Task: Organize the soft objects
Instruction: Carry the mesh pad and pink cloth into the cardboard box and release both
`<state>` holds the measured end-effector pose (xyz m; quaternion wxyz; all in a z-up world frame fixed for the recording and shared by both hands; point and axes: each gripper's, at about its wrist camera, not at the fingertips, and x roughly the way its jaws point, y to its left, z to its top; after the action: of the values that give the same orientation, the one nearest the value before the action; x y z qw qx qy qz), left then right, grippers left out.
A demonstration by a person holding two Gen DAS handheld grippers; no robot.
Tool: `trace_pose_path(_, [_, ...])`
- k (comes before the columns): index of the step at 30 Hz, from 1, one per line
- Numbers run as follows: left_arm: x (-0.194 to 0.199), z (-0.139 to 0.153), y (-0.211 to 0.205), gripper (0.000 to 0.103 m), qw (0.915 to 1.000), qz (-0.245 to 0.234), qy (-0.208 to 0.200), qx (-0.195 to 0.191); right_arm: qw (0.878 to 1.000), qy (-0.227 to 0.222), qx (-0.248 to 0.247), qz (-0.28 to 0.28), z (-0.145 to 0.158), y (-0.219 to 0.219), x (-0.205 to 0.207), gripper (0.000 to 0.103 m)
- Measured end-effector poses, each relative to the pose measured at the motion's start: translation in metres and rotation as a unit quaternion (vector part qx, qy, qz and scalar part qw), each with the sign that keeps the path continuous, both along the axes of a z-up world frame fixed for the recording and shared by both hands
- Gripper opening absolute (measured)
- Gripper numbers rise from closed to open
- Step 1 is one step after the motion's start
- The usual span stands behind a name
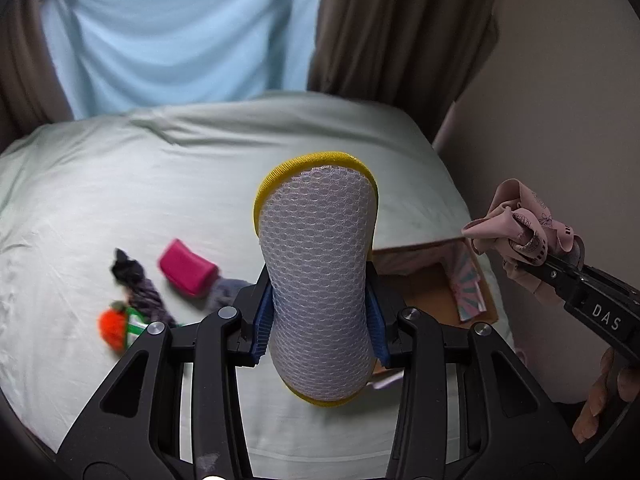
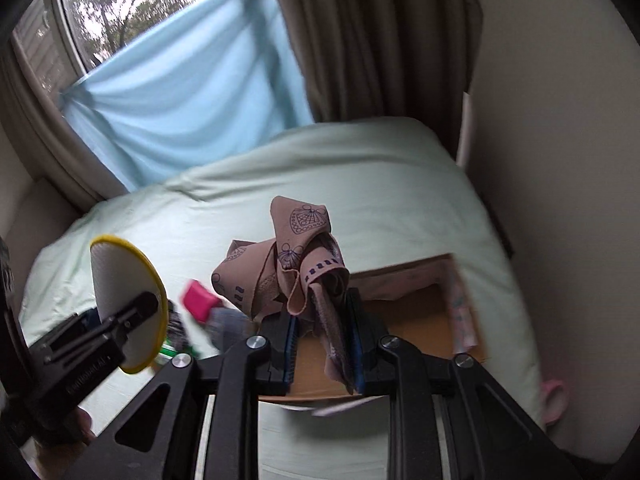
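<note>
My left gripper (image 1: 320,320) is shut on a white mesh sponge with a yellow rim (image 1: 318,264) and holds it above the bed; the sponge also shows in the right wrist view (image 2: 124,300). My right gripper (image 2: 322,344) is shut on a crumpled pink patterned cloth (image 2: 288,256), held above an open cardboard box (image 2: 416,312); the cloth (image 1: 516,224) and box (image 1: 428,292) show at the right of the left wrist view. On the bed lie a magenta sponge (image 1: 186,272), a dark knitted piece (image 1: 134,282) and an orange-and-green toy (image 1: 118,330).
The pale green bedsheet (image 1: 200,168) covers the bed. A blue cloth (image 2: 180,92) and brown curtains (image 2: 360,40) hang behind it. A cream wall (image 2: 560,160) runs along the right. A pink patterned item (image 1: 470,292) leans inside the box.
</note>
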<state>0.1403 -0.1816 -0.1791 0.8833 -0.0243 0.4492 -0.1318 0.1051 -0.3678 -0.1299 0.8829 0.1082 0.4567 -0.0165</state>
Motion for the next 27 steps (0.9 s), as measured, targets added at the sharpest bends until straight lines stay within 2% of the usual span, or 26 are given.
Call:
trace_pose_path(8, [0.037,-0.068,-0.081,0.036,0.995,-0.022,0.097,0.012,0.996,0.084,-0.022,0.005,-0.061,-0.063,0.024,0.02])
trace_pose_path(12, [0.061,-0.115,-0.101,0.036,0.9859,-0.015,0.166,0.017,0.993,0.118,-0.013,0.012,-0.096,-0.08,0.04,0.02])
trace_pose_path(19, [0.088,-0.179,-0.123,0.037,0.9682,-0.037,0.239,0.064,0.985,0.167,0.022,0.021,-0.156,-0.093,0.066,0.02])
trace_pose_path(22, [0.09,-0.198,-0.126,0.037,0.963,-0.044,0.256,0.073,0.981,0.188,0.035,0.02,-0.177,-0.095,0.073,0.02])
trace_pose_path(25, [0.088,-0.203,-0.128,0.037,0.9612,-0.047,0.259,0.082,0.978,0.204,0.037,0.022,-0.192,-0.097,0.077,0.02])
trace_pose_path(27, [0.086,-0.201,-0.128,0.043,0.9628,-0.053,0.254,0.074,0.976,0.21,0.043,0.022,-0.198,-0.097,0.079,0.02])
